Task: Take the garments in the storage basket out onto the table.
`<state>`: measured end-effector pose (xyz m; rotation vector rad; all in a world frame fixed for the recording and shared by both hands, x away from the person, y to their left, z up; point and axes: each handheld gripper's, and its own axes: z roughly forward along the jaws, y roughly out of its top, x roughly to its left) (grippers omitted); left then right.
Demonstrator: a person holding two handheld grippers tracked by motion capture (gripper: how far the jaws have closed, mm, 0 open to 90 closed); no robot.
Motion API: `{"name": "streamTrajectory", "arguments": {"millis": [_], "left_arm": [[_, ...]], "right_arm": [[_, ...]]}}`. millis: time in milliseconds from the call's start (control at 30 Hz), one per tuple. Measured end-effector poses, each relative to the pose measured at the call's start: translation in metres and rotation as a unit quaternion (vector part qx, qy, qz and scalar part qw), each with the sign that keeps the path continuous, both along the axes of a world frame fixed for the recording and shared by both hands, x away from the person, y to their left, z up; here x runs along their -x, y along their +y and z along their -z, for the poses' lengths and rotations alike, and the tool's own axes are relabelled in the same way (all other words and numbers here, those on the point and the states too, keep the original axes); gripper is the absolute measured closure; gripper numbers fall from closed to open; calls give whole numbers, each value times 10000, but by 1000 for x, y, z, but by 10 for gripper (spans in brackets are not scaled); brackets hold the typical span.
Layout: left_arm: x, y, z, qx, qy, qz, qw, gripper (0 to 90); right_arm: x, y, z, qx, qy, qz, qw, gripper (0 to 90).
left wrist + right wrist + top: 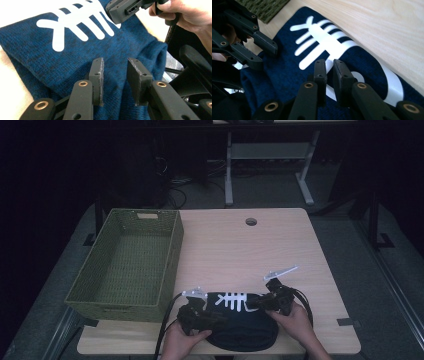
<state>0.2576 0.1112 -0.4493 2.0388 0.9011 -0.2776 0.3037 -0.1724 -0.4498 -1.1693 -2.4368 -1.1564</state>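
Note:
A dark blue knit garment (243,326) with a white fishbone print (234,300) lies bunched at the table's front edge. My left gripper (221,318) lies over its left part, held by a hand. In the left gripper view my left gripper (115,64) stands open just above the knit (75,65), with nothing pinched between the jaws. My right gripper (253,304) comes in from the right, beside the print. In the right gripper view my right gripper (330,63) hovers over the print's (322,37) lower end, jaws almost together and no fabric between them.
A green woven basket (172,251) stands empty on the table's left side, close to the garment. The pale wooden table (250,255) has a cable hole (251,221) near its far edge. Black cables trail from both grippers toward the front edge.

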Motion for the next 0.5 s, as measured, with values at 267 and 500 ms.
{"name": "streamTrajectory", "arguments": {"millis": [267,500], "left_arm": [[-4,-5,2,-52,4,9,10000,666],[-14,-6,3,-22,3,-103,9999,670]], "right_arm": [[-8,-1,7,-102,62,-15,9999,809],[-19,-3,10,-206,93,41,9997,817]]}}
